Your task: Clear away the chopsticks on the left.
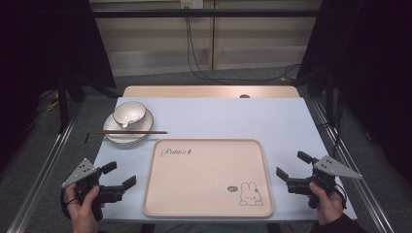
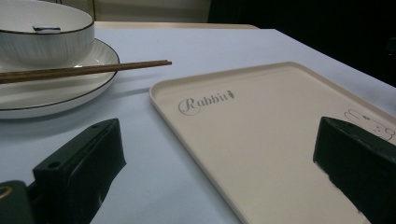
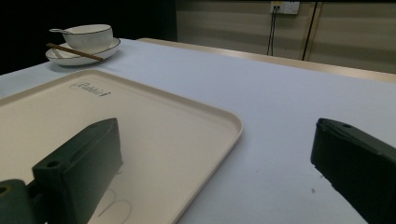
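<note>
Gripping the stiff, light tray (image 1: pixel 209 177) lying between both grippers means pinching its thin raised rim; your left gripper (image 1: pixel 120 176) and right gripper (image 1: pixel 292 166) fingers stand open, empty.

Each hand is gripping a black handheld tool: the left gripper (image 1: pixel 117 175) at 7 o'clock and the right gripper (image 1: pixel 291 163) at 5 o'clock are each showing 2 blocky black jaws and wearing a grey three-cornered plate dotted with small holes. A dark sleeve (image 1: pixel 341 225) is covering the right wrist.
</note>
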The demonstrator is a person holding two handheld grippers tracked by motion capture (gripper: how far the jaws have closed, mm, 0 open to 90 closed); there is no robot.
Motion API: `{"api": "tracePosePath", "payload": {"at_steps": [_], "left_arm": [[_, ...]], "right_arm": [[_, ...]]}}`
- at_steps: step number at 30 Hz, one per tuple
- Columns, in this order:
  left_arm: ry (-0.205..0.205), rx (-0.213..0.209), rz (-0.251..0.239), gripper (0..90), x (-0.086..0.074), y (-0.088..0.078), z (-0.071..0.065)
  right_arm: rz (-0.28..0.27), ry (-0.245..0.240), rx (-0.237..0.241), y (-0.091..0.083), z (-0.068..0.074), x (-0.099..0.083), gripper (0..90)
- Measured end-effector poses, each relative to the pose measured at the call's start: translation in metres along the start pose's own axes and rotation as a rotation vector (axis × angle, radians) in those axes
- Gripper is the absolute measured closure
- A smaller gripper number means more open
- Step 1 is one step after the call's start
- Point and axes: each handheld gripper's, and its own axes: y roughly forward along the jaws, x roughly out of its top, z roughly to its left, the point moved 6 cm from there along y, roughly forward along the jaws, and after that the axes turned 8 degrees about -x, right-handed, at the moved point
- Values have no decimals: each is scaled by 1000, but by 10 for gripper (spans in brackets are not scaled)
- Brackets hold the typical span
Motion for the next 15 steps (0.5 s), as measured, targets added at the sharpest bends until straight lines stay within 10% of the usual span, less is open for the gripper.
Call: {"api": "tracePosePath", "payload": {"at_steps": [15], "left_arm": [[21, -31, 24, 17, 0, -3, -4]], "right_arm": [[11, 2, 9, 1, 1, -1, 15]]}}
